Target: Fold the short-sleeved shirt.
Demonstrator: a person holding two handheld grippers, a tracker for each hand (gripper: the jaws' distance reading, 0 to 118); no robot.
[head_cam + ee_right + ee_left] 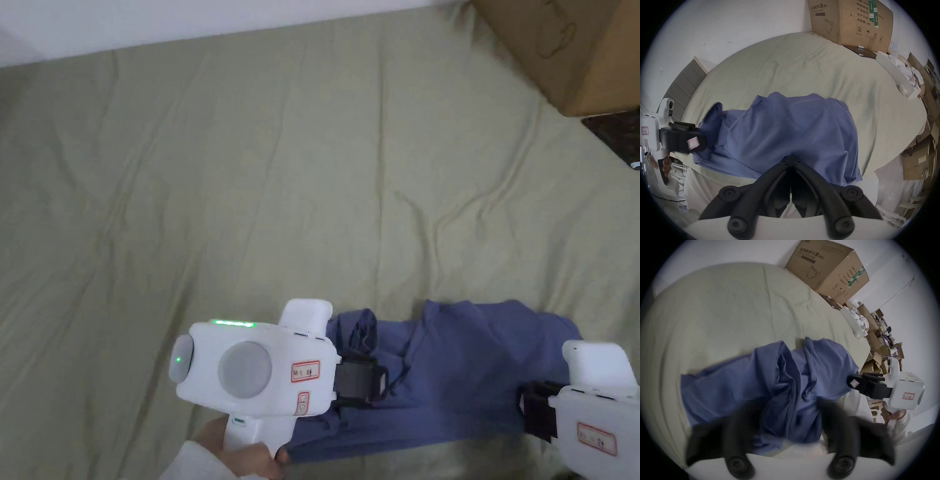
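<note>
Two white grippers work at the near edge of a green-sheeted bed (250,175) in the head view. The left gripper (375,382) has its black jaws buried in the bunched left end of the blue short-sleeved shirt (462,375); the right gripper (528,409) meets the shirt's right edge. Beyond the right gripper, at the far corner, stands a cardboard box (575,50), its contents hidden.

In the left gripper view, the left gripper's (790,426) jaws stand spread, blurred, with a crumpled mass of shirt (740,386) between them; whether they press on it, I cannot tell. To its right, the right gripper (854,382) touches the cloth's far end. Past that sits the closed box (831,270), then a white tray (851,321) of crumpled white stuff.

In the right gripper view, the right gripper (791,160) is clenched on the shirt's (786,126) hem, jaws together. The left gripper (693,142) lies to its left.
</note>
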